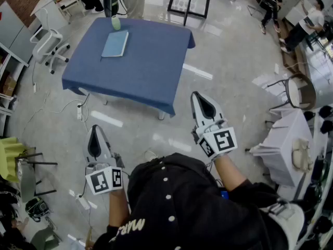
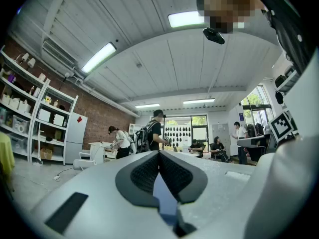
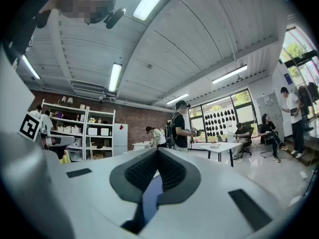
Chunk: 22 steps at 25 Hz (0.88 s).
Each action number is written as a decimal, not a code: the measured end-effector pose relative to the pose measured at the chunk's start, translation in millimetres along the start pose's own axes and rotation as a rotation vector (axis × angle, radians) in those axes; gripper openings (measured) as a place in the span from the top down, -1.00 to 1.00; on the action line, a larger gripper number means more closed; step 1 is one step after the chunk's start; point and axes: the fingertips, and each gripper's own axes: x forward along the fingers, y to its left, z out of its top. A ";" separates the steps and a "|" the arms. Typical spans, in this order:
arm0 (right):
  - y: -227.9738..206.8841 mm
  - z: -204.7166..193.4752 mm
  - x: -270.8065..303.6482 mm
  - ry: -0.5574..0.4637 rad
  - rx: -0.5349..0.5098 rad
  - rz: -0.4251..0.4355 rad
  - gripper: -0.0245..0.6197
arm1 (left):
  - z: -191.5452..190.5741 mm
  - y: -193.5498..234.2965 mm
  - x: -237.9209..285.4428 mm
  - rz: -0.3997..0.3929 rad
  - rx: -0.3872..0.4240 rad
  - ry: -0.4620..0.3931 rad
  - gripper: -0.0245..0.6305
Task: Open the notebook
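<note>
A light blue notebook (image 1: 115, 44) lies closed on a table with a dark blue cloth (image 1: 151, 72), near its far left corner. Both grippers hover over the floor close to the person's body, well short of the table and pointing level toward it. In the head view the left gripper (image 1: 95, 130) is at lower left and the right gripper (image 1: 197, 95) is nearer the table's front corner. Each gripper view shows its black pads meeting at the tip with nothing held: left gripper (image 2: 159, 153), right gripper (image 3: 158, 151).
A green cup (image 1: 115, 22) stands just behind the notebook. A white chair (image 1: 49, 43) is left of the table. A small white-draped table (image 1: 289, 145) and a round chair (image 1: 294, 90) are at the right. Cables and a power strip (image 1: 79, 111) lie on the floor. People stand at the far side.
</note>
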 end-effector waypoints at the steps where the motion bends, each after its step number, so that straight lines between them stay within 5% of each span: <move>1: -1.6 -0.4 1.0 0.000 -0.002 0.002 0.91 | -0.7 -1.3 1.7 0.001 0.000 0.000 0.92; 19: 2.6 -1.3 23.3 -0.023 0.067 0.058 0.90 | -6.4 7.8 19.8 0.013 -0.006 0.006 0.92; 20: 6.2 -0.4 29.1 -0.028 0.091 0.071 0.76 | -5.6 11.9 21.6 0.015 -0.007 0.005 0.92; 21: 10.7 0.2 35.6 -0.031 0.115 0.085 0.09 | -4.6 16.8 23.5 0.015 -0.008 0.004 0.92; 22: 15.4 0.5 41.9 -0.030 0.130 0.094 -0.24 | -3.6 22.2 25.2 0.016 -0.009 0.002 0.92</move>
